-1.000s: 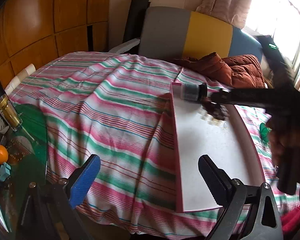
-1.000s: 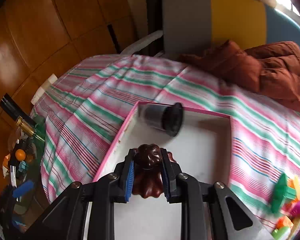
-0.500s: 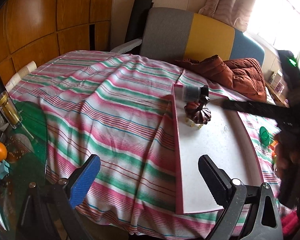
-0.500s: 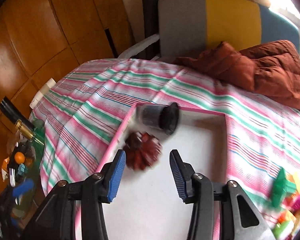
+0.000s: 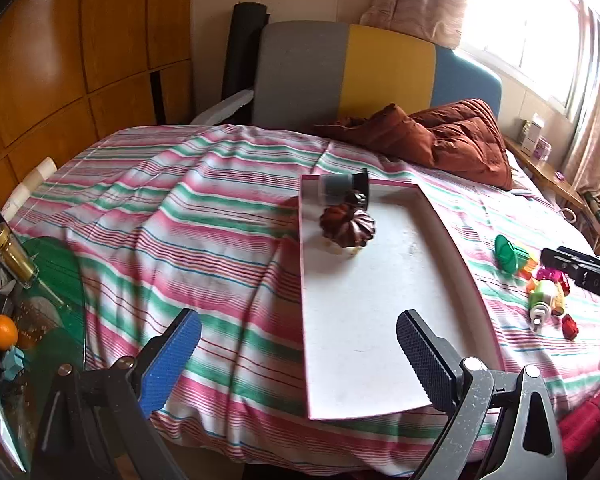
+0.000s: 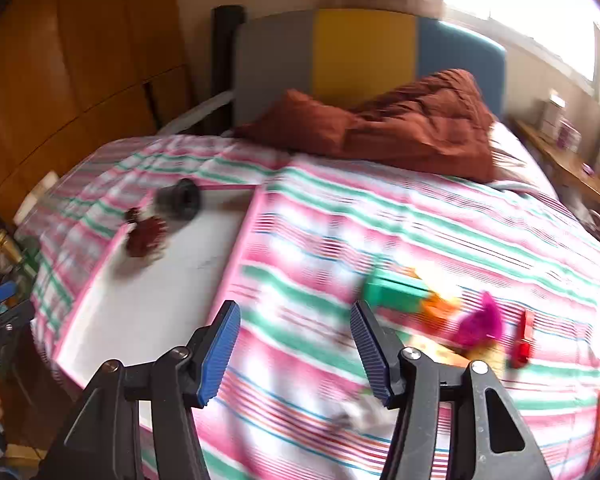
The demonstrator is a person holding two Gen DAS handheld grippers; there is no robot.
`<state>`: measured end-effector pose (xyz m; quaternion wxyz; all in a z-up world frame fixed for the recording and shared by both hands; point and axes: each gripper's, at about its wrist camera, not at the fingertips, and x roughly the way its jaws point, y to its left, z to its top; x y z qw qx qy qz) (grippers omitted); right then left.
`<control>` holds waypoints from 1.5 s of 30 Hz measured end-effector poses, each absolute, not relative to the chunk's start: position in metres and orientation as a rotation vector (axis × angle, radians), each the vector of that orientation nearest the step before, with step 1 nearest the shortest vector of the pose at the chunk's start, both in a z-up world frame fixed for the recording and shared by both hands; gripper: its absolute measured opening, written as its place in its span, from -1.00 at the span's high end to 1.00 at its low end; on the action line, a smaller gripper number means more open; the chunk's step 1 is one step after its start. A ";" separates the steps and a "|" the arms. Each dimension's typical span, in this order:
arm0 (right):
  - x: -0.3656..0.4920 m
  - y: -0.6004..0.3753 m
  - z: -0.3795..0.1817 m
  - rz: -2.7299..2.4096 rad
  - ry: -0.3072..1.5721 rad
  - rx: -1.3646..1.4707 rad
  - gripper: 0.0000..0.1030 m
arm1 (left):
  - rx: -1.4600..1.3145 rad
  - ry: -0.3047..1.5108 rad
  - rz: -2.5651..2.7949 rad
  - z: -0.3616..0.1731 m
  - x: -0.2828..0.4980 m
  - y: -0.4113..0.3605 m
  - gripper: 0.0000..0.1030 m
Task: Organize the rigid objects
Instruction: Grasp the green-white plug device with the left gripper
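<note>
A white tray with a pink rim lies on the striped bed; it also shows in the right wrist view. At its far end sit a dark red fluted mould and a grey cup lying on its side. A pile of small coloured toys lies on the blanket right of the tray. My left gripper is open and empty over the tray's near left edge. My right gripper is open and empty above the blanket, between tray and toys.
A rust-brown quilt is bunched at the headboard. A glass side table on the left holds a bottle and an orange. A wooden nightstand stands at the right. The right wrist view is motion-blurred.
My right gripper let go of the dark red mould on the tray, opened, and swung right toward the toys. The left gripper has barely moved.
</note>
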<state>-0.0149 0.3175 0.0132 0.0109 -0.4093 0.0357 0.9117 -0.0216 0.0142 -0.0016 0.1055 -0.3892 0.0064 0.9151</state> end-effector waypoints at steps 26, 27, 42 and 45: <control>0.053 0.502 0.000 2.422 0.845 -0.899 -0.29 | -1.028 0.271 2.202 0.002 -0.007 0.196 -0.82; 0.055 0.505 0.000 2.417 0.863 -0.892 -0.30 | -1.026 0.272 2.173 0.001 -0.009 0.207 -0.82; 0.061 0.522 -0.007 2.385 1.042 -0.873 -0.30 | -1.092 0.383 1.919 -0.046 -0.029 0.325 -0.67; 0.058 0.523 -0.009 2.386 1.047 -0.891 -0.30 | -1.104 0.392 1.897 -0.054 -0.033 0.337 -0.67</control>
